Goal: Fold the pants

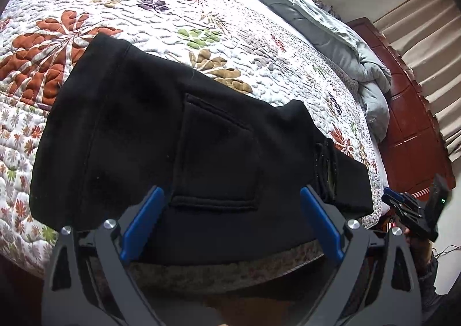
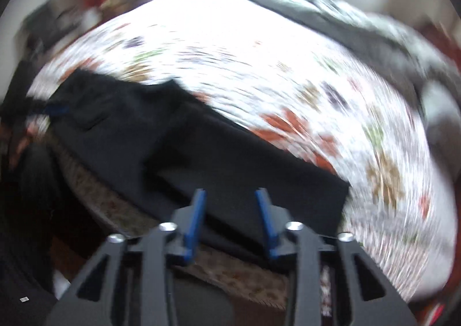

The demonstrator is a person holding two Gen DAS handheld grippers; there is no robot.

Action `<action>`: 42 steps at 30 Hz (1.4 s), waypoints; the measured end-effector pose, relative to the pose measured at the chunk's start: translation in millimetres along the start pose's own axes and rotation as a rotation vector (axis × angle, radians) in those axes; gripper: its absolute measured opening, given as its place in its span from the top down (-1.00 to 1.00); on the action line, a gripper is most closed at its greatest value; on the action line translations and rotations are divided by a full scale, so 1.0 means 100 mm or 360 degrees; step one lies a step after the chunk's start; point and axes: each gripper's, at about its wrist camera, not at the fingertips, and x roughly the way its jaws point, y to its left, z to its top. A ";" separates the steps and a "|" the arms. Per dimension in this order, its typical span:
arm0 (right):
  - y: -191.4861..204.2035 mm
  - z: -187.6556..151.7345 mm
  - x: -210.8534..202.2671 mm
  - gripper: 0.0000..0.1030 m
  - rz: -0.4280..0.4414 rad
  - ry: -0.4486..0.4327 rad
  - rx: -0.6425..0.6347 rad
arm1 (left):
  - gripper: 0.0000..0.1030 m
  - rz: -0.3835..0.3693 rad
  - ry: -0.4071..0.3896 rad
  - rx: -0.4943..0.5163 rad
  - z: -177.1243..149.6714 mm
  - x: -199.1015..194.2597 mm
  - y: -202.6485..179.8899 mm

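Black pants lie folded on the floral quilt at the bed's near edge, a back pocket facing up. My left gripper is open just above their near edge, its blue pads apart and holding nothing. The right gripper shows at the far right of the left wrist view, off the bed's edge. The right wrist view is motion-blurred: the pants stretch from upper left to lower right, and my right gripper is open and empty over their near edge.
The floral quilt covers the bed. A crumpled grey duvet lies along the far right side. A red-brown wooden headboard and beige curtains stand beyond it. The bed edge drops off just below the pants.
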 end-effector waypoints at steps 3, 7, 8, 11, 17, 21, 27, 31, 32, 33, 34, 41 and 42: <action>-0.32 -0.20 0.18 0.44 -0.0020 0.0062 0.0114 | -0.83 0.0050 -0.0006 -0.0003 -0.01 -0.04 0.00; -0.49 -0.48 0.47 0.44 0.0050 0.0193 0.0153 | -0.84 0.0025 -0.0114 -0.0132 -0.06 -0.28 0.01; -0.50 -0.48 0.49 0.44 0.0068 0.0206 0.0144 | -0.84 0.0001 -0.0133 -0.0197 -0.08 -0.35 0.03; -0.58 -0.38 0.36 0.43 0.0140 0.0164 0.0129 | -0.85 -0.0034 -0.0198 -0.0321 -0.13 -0.55 0.05; -1.14 0.02 0.45 0.36 0.0229 0.0179 0.0316 | -0.91 -0.0099 -0.0326 -0.0523 -0.29 -0.85 0.05; -1.13 0.16 0.83 0.27 0.0238 0.0381 0.0221 | -0.91 -0.0204 -0.0348 -0.0739 -0.38 -0.87 0.24; -0.55 0.75 0.71 0.25 0.0195 0.0474 -0.0112 | -0.91 -0.0273 -0.0373 -0.1039 -0.55 -0.85 0.66; 0.23 1.38 0.63 -0.04 0.0470 0.0476 -0.0373 | -0.91 -0.0330 -0.0370 -0.1145 -0.58 -0.74 0.85; 0.47 1.58 0.64 -0.16 0.0561 0.0490 -0.0438 | -0.91 -0.0328 -0.0382 -0.1142 -0.57 -0.74 0.87; 0.69 1.74 0.67 -0.22 0.0631 0.0508 -0.0487 | -0.91 -0.0330 -0.0387 -0.1144 -0.56 -0.73 0.89; 0.94 1.90 0.71 -0.34 0.0708 0.0533 -0.0542 | -0.91 -0.0335 -0.0392 -0.1152 -0.54 -0.71 0.90; 2.45 2.73 1.09 -0.51 0.0979 0.0689 -0.0926 | -0.91 -0.0249 -0.0430 -0.1120 -0.43 -0.49 0.93; 2.63 2.81 1.16 -0.52 0.1001 0.0718 -0.0976 | -0.91 -0.0241 -0.0427 -0.1110 -0.41 -0.45 0.92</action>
